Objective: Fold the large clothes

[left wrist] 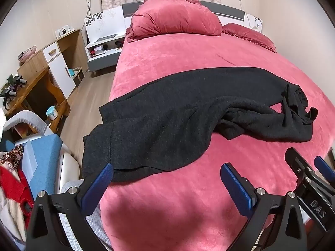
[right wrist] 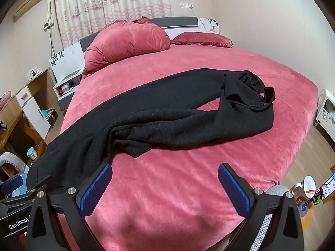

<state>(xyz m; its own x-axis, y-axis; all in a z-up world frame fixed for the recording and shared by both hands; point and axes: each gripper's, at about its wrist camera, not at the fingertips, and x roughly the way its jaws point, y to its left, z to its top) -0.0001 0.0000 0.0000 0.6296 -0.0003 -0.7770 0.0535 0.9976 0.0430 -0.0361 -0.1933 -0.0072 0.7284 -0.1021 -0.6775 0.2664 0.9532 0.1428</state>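
Note:
A long black knitted garment [left wrist: 178, 108] lies stretched across the pink bed [left wrist: 188, 198], its left end hanging over the bed's left edge and its right end bunched in folds. In the right wrist view the same garment [right wrist: 167, 117] runs from lower left to the upper right. My left gripper [left wrist: 167, 171] hovers open above the near part of the bed, its left pad just in front of the garment's near hem. My right gripper [right wrist: 165, 171] is also open over bare pink cover, with nothing between its fingers. It shows in the left wrist view as well, the right gripper [left wrist: 309, 163] at the lower right.
Two pink pillows [left wrist: 178, 16] lie at the headboard. A nightstand [left wrist: 104, 48], wooden desk and cabinet [left wrist: 52, 69] stand left of the bed. A chair with blue cushion and clothes [left wrist: 31, 161] is at the near left. A small white cabinet [right wrist: 326, 108] stands at the right.

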